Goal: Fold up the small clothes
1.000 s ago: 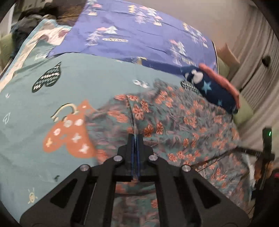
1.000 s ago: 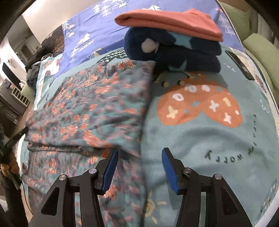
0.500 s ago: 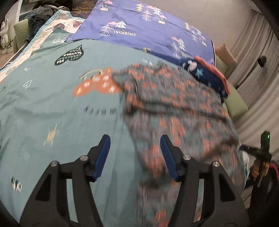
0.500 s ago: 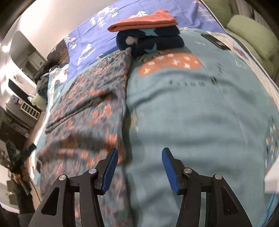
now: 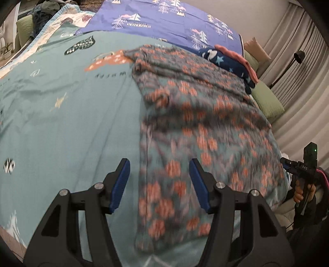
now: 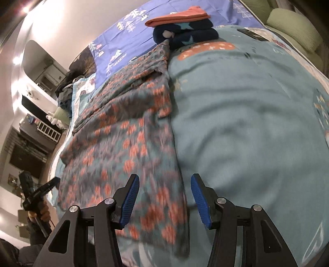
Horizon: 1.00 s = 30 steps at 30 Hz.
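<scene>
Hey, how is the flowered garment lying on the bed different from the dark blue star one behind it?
The flowered garment is spread long and mostly flat across the teal bedspread, with only one part turned over; the dark blue star garment is folded into a compact bundle. The flowered garment has nothing on top, while the dark blue star garment carries a folded orange piece. Neither is held: both sets of tongs are open.

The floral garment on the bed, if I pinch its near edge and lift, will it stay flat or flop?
The floral garment probably flops: it lies thin and creased, one flap already folded over. Likely light, so the bedspread shouldn't drag. Both grippers, left and right, are open.
</scene>
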Each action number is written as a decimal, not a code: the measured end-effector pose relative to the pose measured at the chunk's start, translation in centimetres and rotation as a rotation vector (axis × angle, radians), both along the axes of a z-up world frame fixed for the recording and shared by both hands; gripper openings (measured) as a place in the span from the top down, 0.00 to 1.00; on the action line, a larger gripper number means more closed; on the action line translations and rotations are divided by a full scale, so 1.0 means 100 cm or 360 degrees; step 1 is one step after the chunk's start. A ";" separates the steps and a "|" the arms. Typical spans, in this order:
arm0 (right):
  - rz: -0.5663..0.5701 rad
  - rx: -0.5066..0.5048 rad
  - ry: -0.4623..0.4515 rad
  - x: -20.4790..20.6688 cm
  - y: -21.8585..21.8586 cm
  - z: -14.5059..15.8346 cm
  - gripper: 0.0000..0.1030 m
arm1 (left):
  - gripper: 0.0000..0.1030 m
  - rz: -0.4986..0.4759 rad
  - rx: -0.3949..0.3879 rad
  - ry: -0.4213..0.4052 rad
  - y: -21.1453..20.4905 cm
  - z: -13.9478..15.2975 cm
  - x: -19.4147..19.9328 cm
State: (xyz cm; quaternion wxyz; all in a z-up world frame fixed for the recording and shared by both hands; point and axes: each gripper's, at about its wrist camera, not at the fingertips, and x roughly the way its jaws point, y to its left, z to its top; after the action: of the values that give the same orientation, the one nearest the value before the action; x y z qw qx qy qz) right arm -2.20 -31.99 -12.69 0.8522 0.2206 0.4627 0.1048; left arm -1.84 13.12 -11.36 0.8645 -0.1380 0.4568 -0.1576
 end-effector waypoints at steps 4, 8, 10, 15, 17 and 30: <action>-0.0031 0.0059 0.0003 -0.027 -0.001 -0.004 0.48 | 0.41 0.0010 -0.0028 0.0044 0.002 -0.005 -0.024; -0.0038 0.0086 -0.0005 -0.044 -0.001 -0.009 0.48 | 0.41 -0.0004 -0.0034 0.0063 0.007 -0.010 -0.049; -0.0057 0.0134 -0.0008 -0.047 -0.003 -0.014 0.48 | 0.40 -0.0016 -0.0046 0.0079 0.009 -0.012 -0.058; -0.0035 0.0201 0.0006 -0.043 0.001 -0.019 0.48 | 0.38 -0.0021 -0.0117 0.0087 0.008 -0.015 -0.070; -0.0010 0.0182 0.0010 -0.040 0.004 -0.020 0.48 | 0.38 -0.0013 -0.0158 0.0082 0.008 -0.018 -0.070; -0.0097 0.0621 -0.0122 -0.052 -0.015 -0.006 0.94 | 0.92 -0.0063 -0.0296 -0.0184 -0.005 0.023 -0.085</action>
State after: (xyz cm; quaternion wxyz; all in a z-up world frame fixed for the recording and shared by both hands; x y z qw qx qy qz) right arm -7.36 -33.51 -13.32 0.8130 0.3913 0.3941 0.1749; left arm -10.32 12.62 -9.07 0.8696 -0.1992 0.3923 -0.2241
